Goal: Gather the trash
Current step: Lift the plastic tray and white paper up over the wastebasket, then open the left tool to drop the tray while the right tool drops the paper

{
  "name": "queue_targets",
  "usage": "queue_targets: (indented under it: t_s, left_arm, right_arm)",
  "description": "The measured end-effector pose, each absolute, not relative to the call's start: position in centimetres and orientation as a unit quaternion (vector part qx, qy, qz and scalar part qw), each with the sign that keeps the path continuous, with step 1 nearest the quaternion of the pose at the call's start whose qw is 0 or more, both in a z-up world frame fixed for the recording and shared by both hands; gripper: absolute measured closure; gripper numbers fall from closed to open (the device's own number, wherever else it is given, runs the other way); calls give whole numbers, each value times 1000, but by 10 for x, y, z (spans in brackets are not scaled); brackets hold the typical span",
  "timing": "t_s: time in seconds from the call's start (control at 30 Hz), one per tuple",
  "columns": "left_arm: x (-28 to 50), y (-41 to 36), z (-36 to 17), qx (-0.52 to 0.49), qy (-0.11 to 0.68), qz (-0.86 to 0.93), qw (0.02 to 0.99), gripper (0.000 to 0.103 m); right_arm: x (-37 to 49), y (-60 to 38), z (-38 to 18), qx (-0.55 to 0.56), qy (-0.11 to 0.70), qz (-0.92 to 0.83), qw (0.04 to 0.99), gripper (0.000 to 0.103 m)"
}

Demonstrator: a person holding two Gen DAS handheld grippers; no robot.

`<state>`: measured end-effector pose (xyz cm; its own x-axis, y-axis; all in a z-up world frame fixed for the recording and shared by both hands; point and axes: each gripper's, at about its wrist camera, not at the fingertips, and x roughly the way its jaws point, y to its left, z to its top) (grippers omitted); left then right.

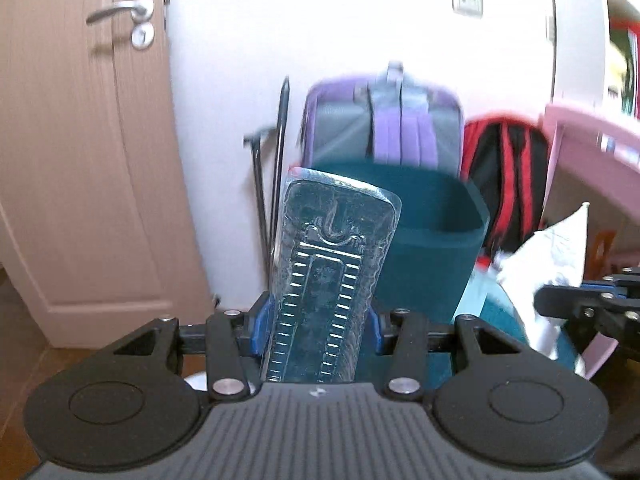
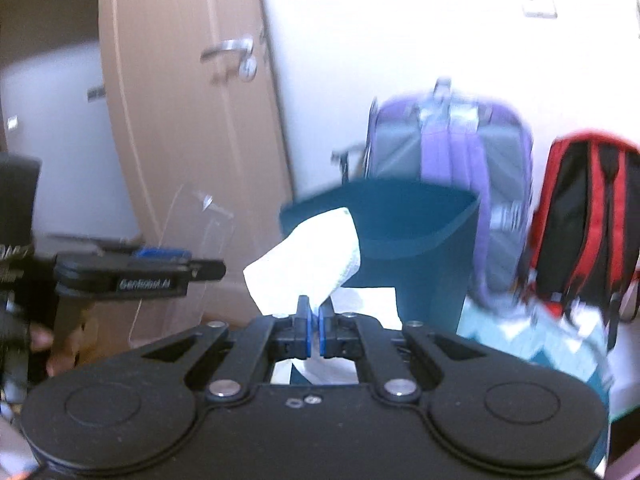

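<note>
A big brown door (image 1: 80,152) stands by the white wall (image 1: 320,20). Against the wall lean a purple bag (image 1: 400,120) and a red and black bag (image 1: 508,168). In front of them is a dark teal bin (image 1: 436,232), open at the top. This is where the trash should go.

The left gripper (image 1: 316,322) is partly closed on a clear plastic pack (image 1: 332,260). The blue pads squeeze its two sides, and the pack sticks up in front of the bin, not inside it yet.

The right gripper (image 2: 316,334) is almost fully closed. It pinches a crumpled white paper (image 2: 308,264). The paper sits up near the front rim of the bin, but it looks like it is not over the opening yet.

Both pictures are blurry, so the person may be moving fast.

What could go wrong? The plastic pack is smooth and bendy, so it could slip out or pop sideways if it bumps the rim. The paper is held by just a small corner, so it could tear or fall on the floor. The two grippers are close to each other, so they could bump if both go to the bin at once
</note>
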<state>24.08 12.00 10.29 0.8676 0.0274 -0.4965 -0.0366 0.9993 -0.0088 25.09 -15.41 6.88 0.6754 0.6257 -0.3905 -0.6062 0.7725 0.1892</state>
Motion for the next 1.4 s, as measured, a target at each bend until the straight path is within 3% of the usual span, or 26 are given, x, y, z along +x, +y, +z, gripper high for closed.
queue_targets:
  t_s: [0.23, 0.5, 1.07, 1.33, 1.4]
  left_arm:
    - [279, 112, 161, -56, 220, 7, 974, 58]
    - [336, 99, 194, -61, 197, 8, 978, 58]
    - [465, 83, 103, -29, 323, -14, 946, 57]
    - [486, 85, 69, -24, 378, -17, 925, 57]
    - [488, 85, 65, -21, 386, -11, 922, 52]
  right_arm:
    - [290, -152, 123, 39, 193, 321, 926, 99]
    - [349, -142, 138, 66, 195, 309, 929, 99]
    - [440, -98, 56, -17, 310, 288, 906, 98]
    - [448, -93, 38, -42, 342, 281, 896, 86]
    - [450, -92, 40, -49, 343, 279, 896, 78]
